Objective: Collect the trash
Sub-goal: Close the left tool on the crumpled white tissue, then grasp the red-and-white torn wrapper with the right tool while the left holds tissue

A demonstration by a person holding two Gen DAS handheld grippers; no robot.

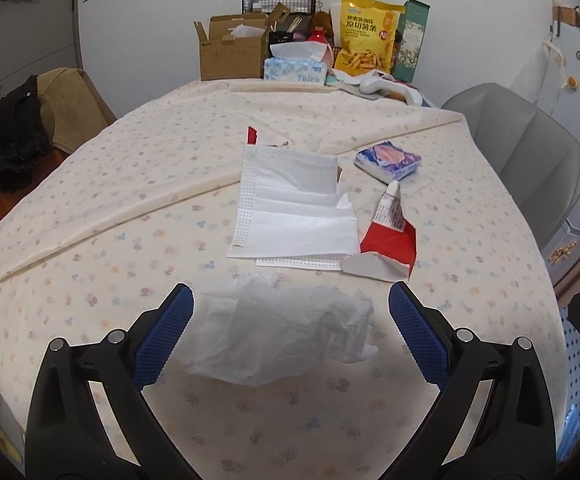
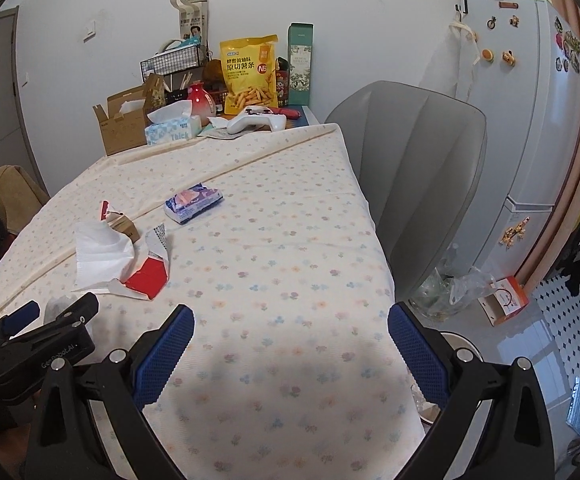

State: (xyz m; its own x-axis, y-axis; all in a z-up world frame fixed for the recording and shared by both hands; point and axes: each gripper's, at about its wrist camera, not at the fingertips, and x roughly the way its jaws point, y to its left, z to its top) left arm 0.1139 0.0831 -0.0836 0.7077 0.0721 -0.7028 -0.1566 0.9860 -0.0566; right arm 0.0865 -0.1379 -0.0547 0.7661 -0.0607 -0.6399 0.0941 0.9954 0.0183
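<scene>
L gripper jaws wide apart, low over table, R gripper likewise, nothing held

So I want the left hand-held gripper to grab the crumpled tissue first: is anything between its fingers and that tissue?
Nothing visible is in the way. The left hand-held gripper is open, and the crumpled tissue lies on the tablecloth right between its fingers. The face mask lies beyond it, apart.
</scene>
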